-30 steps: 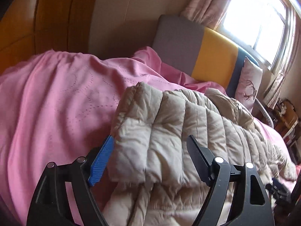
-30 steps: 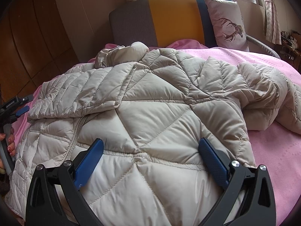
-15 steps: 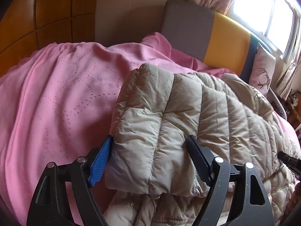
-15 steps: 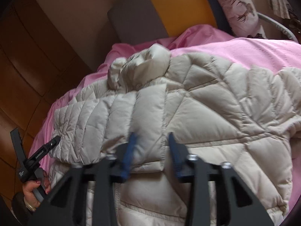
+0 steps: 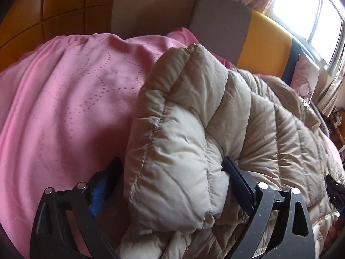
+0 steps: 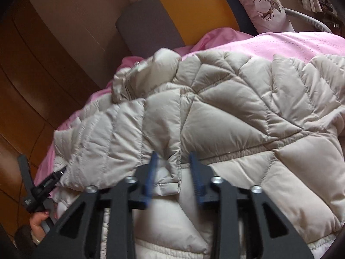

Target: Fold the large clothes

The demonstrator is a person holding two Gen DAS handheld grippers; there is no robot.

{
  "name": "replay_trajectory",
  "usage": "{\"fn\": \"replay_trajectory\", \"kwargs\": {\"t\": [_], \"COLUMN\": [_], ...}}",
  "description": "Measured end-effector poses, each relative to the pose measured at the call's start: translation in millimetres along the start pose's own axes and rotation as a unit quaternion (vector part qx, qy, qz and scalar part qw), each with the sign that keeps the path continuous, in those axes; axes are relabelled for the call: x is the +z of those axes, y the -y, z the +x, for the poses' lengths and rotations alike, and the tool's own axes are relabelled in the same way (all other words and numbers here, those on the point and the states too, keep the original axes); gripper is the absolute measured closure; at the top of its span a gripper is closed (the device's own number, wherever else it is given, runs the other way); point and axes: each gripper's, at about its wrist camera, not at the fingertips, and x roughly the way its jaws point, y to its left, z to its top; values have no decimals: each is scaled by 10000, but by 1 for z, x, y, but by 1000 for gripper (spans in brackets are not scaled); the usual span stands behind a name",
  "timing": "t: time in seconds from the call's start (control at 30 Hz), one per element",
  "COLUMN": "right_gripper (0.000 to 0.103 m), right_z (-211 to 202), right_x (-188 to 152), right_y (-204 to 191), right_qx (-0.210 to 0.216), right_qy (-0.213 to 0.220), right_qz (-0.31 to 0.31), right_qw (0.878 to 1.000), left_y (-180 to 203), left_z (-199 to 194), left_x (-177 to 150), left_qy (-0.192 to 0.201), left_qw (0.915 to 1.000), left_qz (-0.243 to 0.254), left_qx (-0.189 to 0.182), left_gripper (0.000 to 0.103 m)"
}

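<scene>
A beige quilted down jacket (image 6: 226, 118) lies spread on a pink bedspread (image 5: 64, 108). One sleeve is folded across the body. In the left wrist view the sleeve's thick end (image 5: 179, 142) sits between my left gripper's (image 5: 170, 170) wide-apart jaws, which press its sides. In the right wrist view my right gripper (image 6: 174, 168) has its jaws narrowed around the sleeve's hemmed edge (image 6: 179, 172), with a small gap still showing. My left gripper (image 6: 43, 185) also shows at the sleeve's far left end, held by a hand.
A grey, yellow and blue headboard (image 6: 172, 15) stands behind the bed, with a deer-print pillow (image 6: 265, 6) against it. Wood wall panels (image 6: 32, 75) run along the left. A bright window (image 5: 306, 10) with curtains is at the right, with cluttered furniture below.
My right gripper moved from the jacket's body to the folded sleeve's edge and narrowed its jaws. My left gripper moved closer onto the sleeve end, which now bulges between its jaws.
</scene>
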Motion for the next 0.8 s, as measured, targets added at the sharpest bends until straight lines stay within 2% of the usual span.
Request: {"fn": "replay_trajectory", "kwargs": {"t": [0.07,0.17,0.27,0.4,0.47,0.53,0.67,0.77,0.8], "right_gripper": [28,28,28,29,29,35,36,36,40], "right_z": [-33,-73,-109,-143,-163,-181,-205,-211,-213], "right_x": [3,6,7,6,7,6,16,24,26], "right_y": [10,40,89,164,203,231,262,279,284], "right_qx": [-5,-224,-541,-1218,-1461,-1677,-1907,-1983,-1977], "right_qy": [380,492,644,898,1080,1321,1665,1823,1866], "right_qz": [135,471,1040,2020,2633,3043,3157,3251,3301], "right_qw": [9992,9974,9910,9676,9475,9284,9145,9065,9039], "left_y": [-7,-9,0,19,20,18,12,13,14], "left_z": [-13,-33,-51,-56,-52,-51,-44,-42,-42], "left_x": [-4,-10,-23,-39,-44,-48,-47,-47,-48], "left_qy": [99,245,376,388,317,294,160,121,119], "left_qw": [9996,9990,9986,9974,9970,9972,9979,9980,9980], "left_qz": [-171,-275,-88,515,642,611,459,492,502], "left_qx": [-188,-241,-360,-327,-278,-309,-424,-377,-361], "left_gripper": [9,9,9,6,5,4,4,4,4]}}
